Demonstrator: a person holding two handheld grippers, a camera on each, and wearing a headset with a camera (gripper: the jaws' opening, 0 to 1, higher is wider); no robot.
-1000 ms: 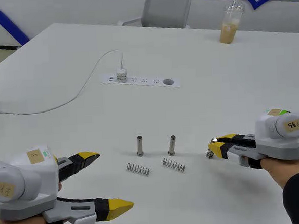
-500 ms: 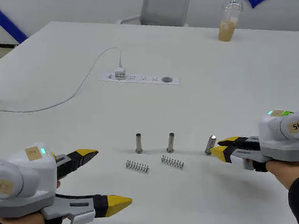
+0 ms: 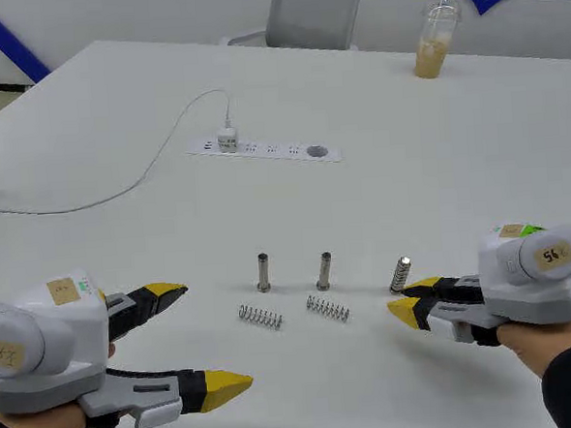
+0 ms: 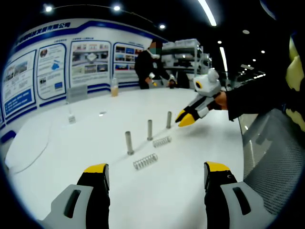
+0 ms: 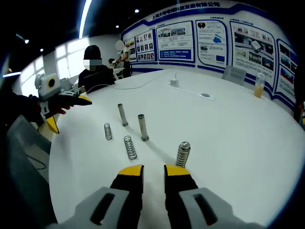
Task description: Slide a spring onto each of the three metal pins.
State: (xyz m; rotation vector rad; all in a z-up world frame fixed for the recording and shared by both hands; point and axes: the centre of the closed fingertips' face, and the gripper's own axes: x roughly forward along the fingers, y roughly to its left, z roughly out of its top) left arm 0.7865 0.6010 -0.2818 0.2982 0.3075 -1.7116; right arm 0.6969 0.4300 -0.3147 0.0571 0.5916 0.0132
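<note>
The left gripper is held low over the white table, its jaws spread wide with nothing between them. The right gripper has its jaws drawn to a narrow gap, and they are also empty.

In the right gripper view, the spring-covered pin stands upright just ahead of that gripper's tips and slightly to their right, close to them but not touching. Farther ahead and left of those tips lies a loose spring, with the middle pin upright just beyond it. The second loose spring and the bare far pin come after.

In the left gripper view, both loose springs lie ahead between its two jaws, and the three pins stand in a row behind them.

Well beyond the pins, a power strip with a charger plugged into it lies on the table. Near the far edge stands a cup of drink, with a chair behind the table.
</note>
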